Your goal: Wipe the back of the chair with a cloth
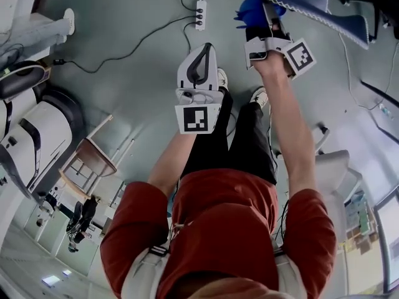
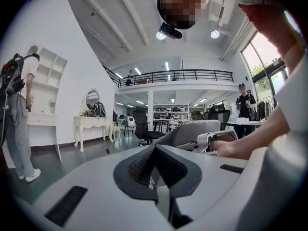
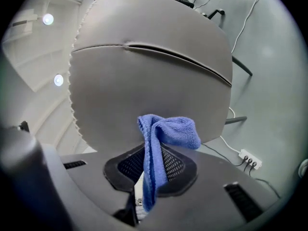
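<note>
The blue cloth (image 3: pixel 168 131) is clamped between the closed jaws of the right gripper (image 3: pixel 155 153). One bunched end stands up above the jaw tips and a narrower tail hangs down between the jaws. In the right gripper view the cloth is set in front of the lower part of the grey chair back (image 3: pixel 149 66), below the curved seam that runs across the panel. Contact between cloth and panel cannot be confirmed from this view. In the head view the cloth is seen just beside the lower edge of the chair back, whose rim is trimmed with a pale zigzag border. The right gripper is held forward on an outstretched arm. The left gripper (image 1: pixel 201 61) is held lower and to the left, well apart from the chair back. Its jaws are pressed together, and nothing is held between them. A white power strip (image 1: pixel 200 14) lies on the grey-green floor (image 1: pixel 137 73) beyond the left gripper, with a dark cable (image 1: pixel 124 52) leading away from it. In the left gripper view a white dressing table (image 2: pixel 91 121) with an oval mirror is seen against the far wall, and a standing person (image 2: pixel 19 109) is seen at the left edge.
</note>
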The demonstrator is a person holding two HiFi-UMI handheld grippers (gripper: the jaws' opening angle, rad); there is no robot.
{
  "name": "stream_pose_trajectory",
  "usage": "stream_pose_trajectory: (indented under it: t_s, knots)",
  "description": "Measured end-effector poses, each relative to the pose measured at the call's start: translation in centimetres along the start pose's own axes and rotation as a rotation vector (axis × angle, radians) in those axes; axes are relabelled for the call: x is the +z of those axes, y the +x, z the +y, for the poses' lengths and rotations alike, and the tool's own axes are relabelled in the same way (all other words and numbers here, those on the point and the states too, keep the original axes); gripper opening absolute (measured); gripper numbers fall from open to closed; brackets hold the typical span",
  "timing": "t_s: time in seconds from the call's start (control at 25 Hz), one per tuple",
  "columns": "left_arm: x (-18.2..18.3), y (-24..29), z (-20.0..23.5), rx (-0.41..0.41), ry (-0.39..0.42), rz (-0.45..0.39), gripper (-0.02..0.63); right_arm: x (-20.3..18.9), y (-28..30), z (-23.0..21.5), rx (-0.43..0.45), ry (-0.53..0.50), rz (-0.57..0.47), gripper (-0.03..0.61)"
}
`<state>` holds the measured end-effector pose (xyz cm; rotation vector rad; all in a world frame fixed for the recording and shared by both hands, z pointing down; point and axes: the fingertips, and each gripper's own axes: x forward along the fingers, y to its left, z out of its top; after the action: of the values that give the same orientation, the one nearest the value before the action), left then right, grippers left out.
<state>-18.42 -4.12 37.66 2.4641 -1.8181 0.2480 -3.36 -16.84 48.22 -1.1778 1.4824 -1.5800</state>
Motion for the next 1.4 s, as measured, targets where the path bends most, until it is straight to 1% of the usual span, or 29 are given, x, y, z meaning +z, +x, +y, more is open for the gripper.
stream_pose_trajectory:
  t_s: [0.2,0.28,0.36,0.4,0.52,0.68,0.76,0.84,0.92,1.0,1.12,1.16,1.24,1.32,1.4]
  knots:
    - [3.0,-1.5,-0.9,0.002,-0.014,0.019,0.009,0.3,-2.9,6.1,0.050,0.026,-0.009,0.052]
    - [4.7,-1.7,-1.1,0.004,-0.006,-0.004,0.009,0.5,-3.8,7.6,0.057,0.017,-0.007,0.054]
    - [6.5,-1.7,-1.4,0.003,0.020,-0.039,0.009,0.6,-4.1,8.1,0.048,-0.001,0.002,0.054]
    - [7.1,-1.8,-1.5,0.004,0.021,-0.043,0.009,0.7,-4.1,8.0,0.040,-0.007,0.006,0.054]
    - [8.1,-2.4,-1.8,0.008,-0.017,-0.014,0.009,0.5,-4.1,8.0,0.018,-0.023,0.026,0.054]
    - [10.1,-3.2,-2.5,-0.003,0.000,0.003,0.009,0.5,-5.0,9.2,0.037,0.008,0.047,0.054]
    - [11.3,-3.5,-2.9,-0.006,-0.003,0.004,0.009,1.0,-6.1,10.4,0.042,-0.016,0.051,0.054]
    - [12.9,-3.9,-3.5,-0.003,-0.026,-0.011,0.009,1.5,-7.7,11.8,0.044,-0.078,0.068,0.054]
    - [14.4,-3.9,-3.9,-0.006,-0.050,-0.016,0.009,2.3,-9.5,13.9,0.062,-0.187,0.089,0.054]
    - [16.4,-3.7,-4.1,-0.013,-0.061,-0.044,0.009,3.2,-11.2,17.3,0.137,-0.336,0.111,0.054]
    - [19.5,-3.6,-4.9,-0.038,-0.067,-0.078,0.009,4.4,-14.2,22.7,0.260,-0.473,0.117,0.053]
    - [20.4,-3.6,-5.4,-0.050,-0.068,-0.076,0.009,5.0,-15.4,23.9,0.272,-0.512,0.109,0.052]
    - [22.0,-3.6,-6.6,-0.067,-0.076,-0.051,0.009,6.5,-18.2,25.6,0.249,-0.599,0.088,0.054]
    - [23.6,-3.6,-7.7,-0.080,-0.080,-0.032,0.009,8.1,-20.9,27.2,0.211,-0.721,0.062,0.054]
    - [25.6,-3.7,-8.6,-0.102,-0.074,-0.049,0.009,9.4,-23.2,29.0,0.181,-0.853,0.026,0.054]
